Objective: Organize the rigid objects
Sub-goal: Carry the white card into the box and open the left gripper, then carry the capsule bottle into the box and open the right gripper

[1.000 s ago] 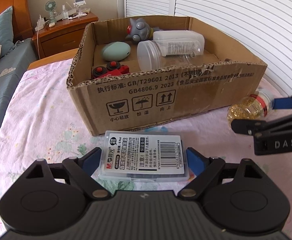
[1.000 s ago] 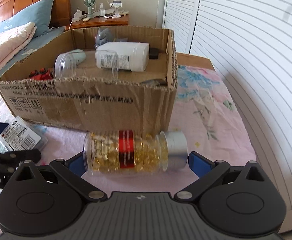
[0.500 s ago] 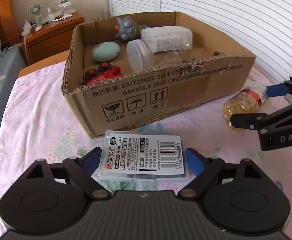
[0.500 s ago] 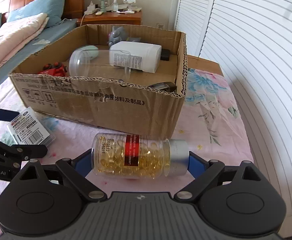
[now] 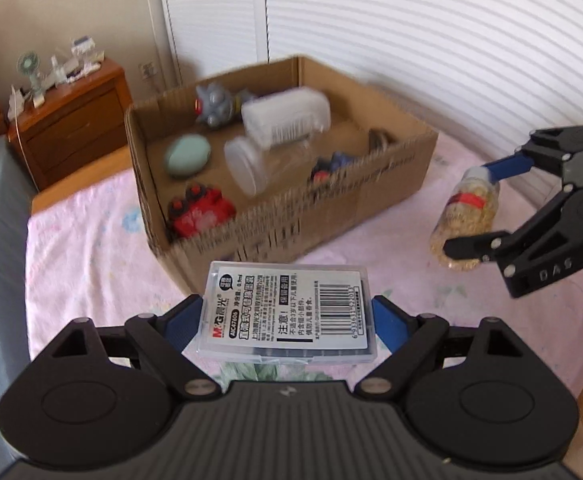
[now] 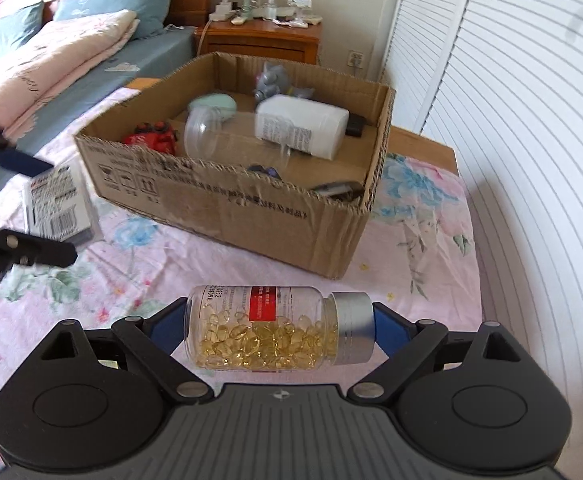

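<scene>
My left gripper (image 5: 287,322) is shut on a flat clear plastic case (image 5: 283,300) with a white barcode label, held off the floral sheet just in front of the cardboard box (image 5: 291,236). My right gripper (image 6: 279,320) is shut end to end on a clear bottle of yellow capsules (image 6: 267,332) with a silver cap and red label, also lifted, near the box's (image 6: 231,208) front right corner. Each wrist view shows the other gripper: the right one (image 5: 471,208) with the bottle (image 5: 467,216), the left one (image 6: 47,208) with the case (image 6: 57,204).
The box holds a white bottle (image 6: 299,126), a clear jar (image 6: 207,134), a mint oval thing (image 5: 187,156), a grey toy figure (image 5: 215,108), a red toy (image 5: 199,214) and small dark items. White louvred doors (image 6: 511,120) stand on the right. A wooden nightstand (image 6: 259,40) and bed pillows are behind.
Both grippers have risen, lifting the case and the capsule bottle off the sheet. The right jaws closed onto the bottle. Both views now look further down into the box.
</scene>
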A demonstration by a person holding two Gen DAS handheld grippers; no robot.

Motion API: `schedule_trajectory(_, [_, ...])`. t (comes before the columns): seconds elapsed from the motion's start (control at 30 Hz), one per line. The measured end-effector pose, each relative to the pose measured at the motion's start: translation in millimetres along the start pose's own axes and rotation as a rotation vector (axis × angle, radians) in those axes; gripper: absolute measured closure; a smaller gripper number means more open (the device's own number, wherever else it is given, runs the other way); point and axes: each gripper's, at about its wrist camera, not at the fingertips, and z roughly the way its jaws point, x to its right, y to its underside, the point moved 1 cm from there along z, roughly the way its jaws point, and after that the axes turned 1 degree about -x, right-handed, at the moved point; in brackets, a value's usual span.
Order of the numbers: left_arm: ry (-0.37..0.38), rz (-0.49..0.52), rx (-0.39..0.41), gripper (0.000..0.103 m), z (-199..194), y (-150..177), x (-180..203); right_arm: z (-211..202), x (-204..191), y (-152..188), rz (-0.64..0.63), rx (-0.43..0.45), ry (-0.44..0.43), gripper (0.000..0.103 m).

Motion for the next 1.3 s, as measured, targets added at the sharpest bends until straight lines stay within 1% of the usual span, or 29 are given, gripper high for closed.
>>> schedule_trajectory(0.13, [-0.003,-0.002,0.041,0.014,-10.8,-22.1,-7.2,-15.0,2.6,-9.8,-0.005,0.035,-0.008,0.007])
schedule_trajectory(0.27, [-0.045,0.003,0.089,0.014,-9.9,-51.4,-17.0,-25.2,6.5,-22.0,-0.006,0.071,-0.008,0.007])
schedule_trajectory(0.43, [-0.067,-0.059,0.098,0.014,13.1,-89.6,-39.3,-28.7,7.6,-38.1,-0.028,0.099,0.002,0.007])
schedule_trajectory(0.53, [-0.081,-0.111,0.09,0.014,32.5,-103.6,-52.1,-26.9,10.2,-47.1,-0.027,0.106,0.003,0.007])
schedule_trajectory(0.6, [-0.091,-0.147,0.08,0.014,45.5,-107.4,-58.8,-25.0,12.1,-52.0,-0.022,0.109,0.0,0.007])
schedule_trajectory(0.73, [-0.14,-0.183,0.076,0.013,63.1,-107.0,-65.5,-17.3,14.7,-61.1,-0.022,0.099,-0.002,0.007])
schedule_trajectory(0.83, [-0.127,-0.187,0.077,0.012,63.0,-101.8,-67.8,-12.3,16.5,-68.4,-0.014,0.095,-0.008,0.007])
schedule_trajectory(0.97, [-0.1,-0.186,0.097,0.011,44.8,-88.9,-69.4,-7.7,14.1,-79.7,-0.02,0.093,-0.013,0.007])
schedule_trajectory(1.07, [-0.077,-0.169,0.104,0.006,28.4,-76.7,-67.8,-2.7,10.3,-92.5,-0.031,0.094,-0.015,0.007])
schedule_trajectory(1.17, [-0.062,-0.145,0.098,0.006,14.0,-62.7,-64.9,3.1,6.2,-108.1,-0.046,0.095,-0.024,0.007])
schedule_trajectory(1.3, [-0.051,-0.123,0.104,0.006,-0.6,-49.0,-61.7,17.4,5.6,-131.6,-0.047,0.082,-0.01,0.007])
